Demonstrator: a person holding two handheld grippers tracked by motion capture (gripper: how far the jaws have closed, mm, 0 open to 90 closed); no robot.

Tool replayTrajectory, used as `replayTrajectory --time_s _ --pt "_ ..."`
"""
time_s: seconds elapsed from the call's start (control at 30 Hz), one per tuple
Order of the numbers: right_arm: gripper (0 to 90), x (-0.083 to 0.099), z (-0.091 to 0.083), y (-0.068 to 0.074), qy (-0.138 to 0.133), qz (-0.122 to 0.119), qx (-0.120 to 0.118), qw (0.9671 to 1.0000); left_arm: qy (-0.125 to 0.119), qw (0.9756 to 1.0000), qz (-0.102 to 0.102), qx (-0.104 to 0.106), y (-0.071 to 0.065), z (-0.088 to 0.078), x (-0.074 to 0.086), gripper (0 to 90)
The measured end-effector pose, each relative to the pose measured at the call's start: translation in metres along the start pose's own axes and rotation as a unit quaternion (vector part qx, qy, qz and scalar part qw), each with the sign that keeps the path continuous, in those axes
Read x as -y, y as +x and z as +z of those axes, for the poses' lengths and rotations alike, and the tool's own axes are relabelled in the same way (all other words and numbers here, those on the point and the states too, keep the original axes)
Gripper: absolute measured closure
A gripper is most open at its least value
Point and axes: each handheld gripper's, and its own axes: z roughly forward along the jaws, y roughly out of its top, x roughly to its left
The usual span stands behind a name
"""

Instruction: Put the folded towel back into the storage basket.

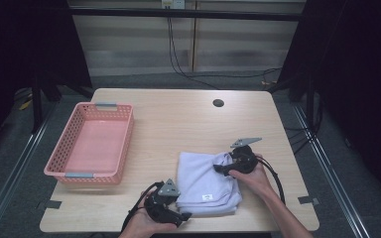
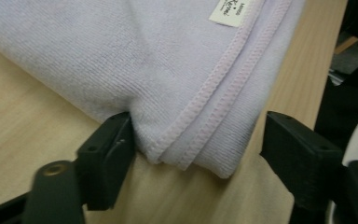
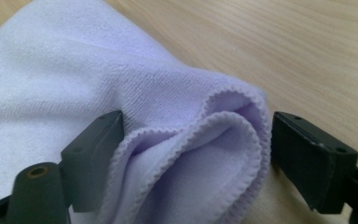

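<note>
Here, a pale wooden table (image 1: 178, 119) stands on grey floor between dark curtains, a pink perforated plastic basket (image 1: 90, 143) at its left. The folded lilac terry towel (image 1: 203, 181) lies front-centre; its small white label (image 2: 230, 11) is unreadable. Both left gripper (image 2: 198, 140) and right gripper (image 3: 196, 140) stand apart, straddling towel corners unclamped.

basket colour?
Pink, with grey handle clips: the basket at the table's left shows best in the high view.
</note>
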Motion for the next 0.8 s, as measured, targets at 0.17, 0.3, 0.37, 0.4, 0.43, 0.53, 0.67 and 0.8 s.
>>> replayTrajectory --time_s 0.17,0.3,0.37,0.4,0.43,0.53,0.67,0.8 --pt "35.8 -0.001 -0.001 0.004 0.003 -0.005 -0.017 0.9998 0.011 0.9997 0.012 -0.019 0.001 -0.001 -0.002 57.4" --pt "50.5 -0.001 0.0 0.005 0.003 -0.008 -0.035 0.9993 0.006 1.0 0.004 -0.001 0.005 -0.001 -0.003 63.9" --pt "56.8 -0.001 0.0 0.005 0.001 -0.002 -0.046 0.999 0.005 0.9999 -0.003 0.008 0.008 -0.001 -0.004 65.4" --pt "59.4 -0.002 0.001 0.005 0.002 0.001 -0.052 0.9986 0.002 0.9998 -0.011 0.019 0.01 -0.001 -0.004 65.9" --pt "60.8 -0.002 0.001 0.005 0.002 0.002 -0.053 0.9986 0.0 0.9997 -0.012 0.023 0.012 -0.001 -0.004 66.3" --pt "64.7 -0.005 0.0 0.007 0.006 -0.002 -0.049 0.9988 -0.006 0.9989 -0.018 0.042 0.016 -0.004 -0.006 66.9" --pt "66.9 -0.007 -0.002 0.007 0.005 0.004 -0.044 0.999 -0.021 0.9981 -0.03 0.05 0.016 -0.008 -0.009 68.5" --pt "67.5 -0.009 -0.004 0.007 0.0 0.01 -0.043 0.999 -0.042 0.9972 -0.033 0.053 0.017 -0.016 -0.015 69.2"
